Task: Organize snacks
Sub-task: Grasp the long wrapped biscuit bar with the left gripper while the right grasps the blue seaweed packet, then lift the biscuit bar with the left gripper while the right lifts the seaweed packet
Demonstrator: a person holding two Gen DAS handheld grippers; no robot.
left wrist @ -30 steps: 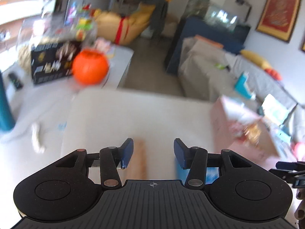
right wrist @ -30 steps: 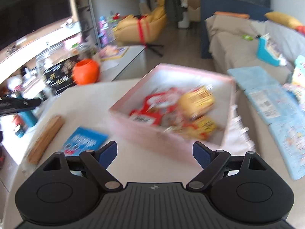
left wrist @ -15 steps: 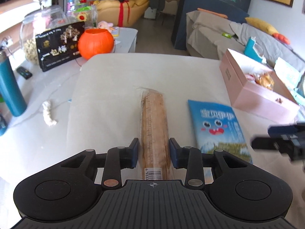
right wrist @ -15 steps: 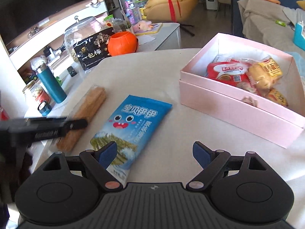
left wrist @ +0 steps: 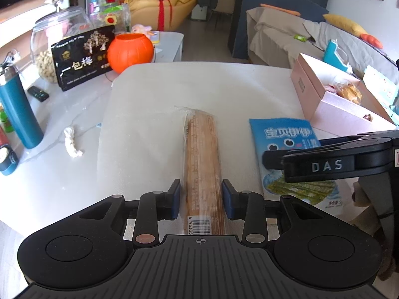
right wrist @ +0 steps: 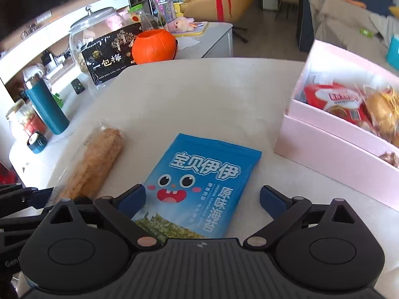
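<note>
The left gripper has its blue pads pressed on both sides of a long tan biscuit pack in clear wrap, near the end with a barcode starting "6 9333"; the pack lies flat on the white worktop, pointing away. The right gripper, marked "DAS" on its side in the left wrist view, has its jaws opening wide, straddling the near end of a blue seaweed pouch without its pads touching it. The pouch shows a cartoon face, the characters "宝贝伊伊" and "原味海苔", and lies flat just right of the biscuit pack. Further right stands an open pink box holding a red-and-white packet and wrapped golden buns. Past the worktop's far left corner sit an orange pumpkin bucket, a black box reading "一包梅", a glass jar of nuts and a teal bottle. A sofa and a yellow chair lie beyond.
</note>
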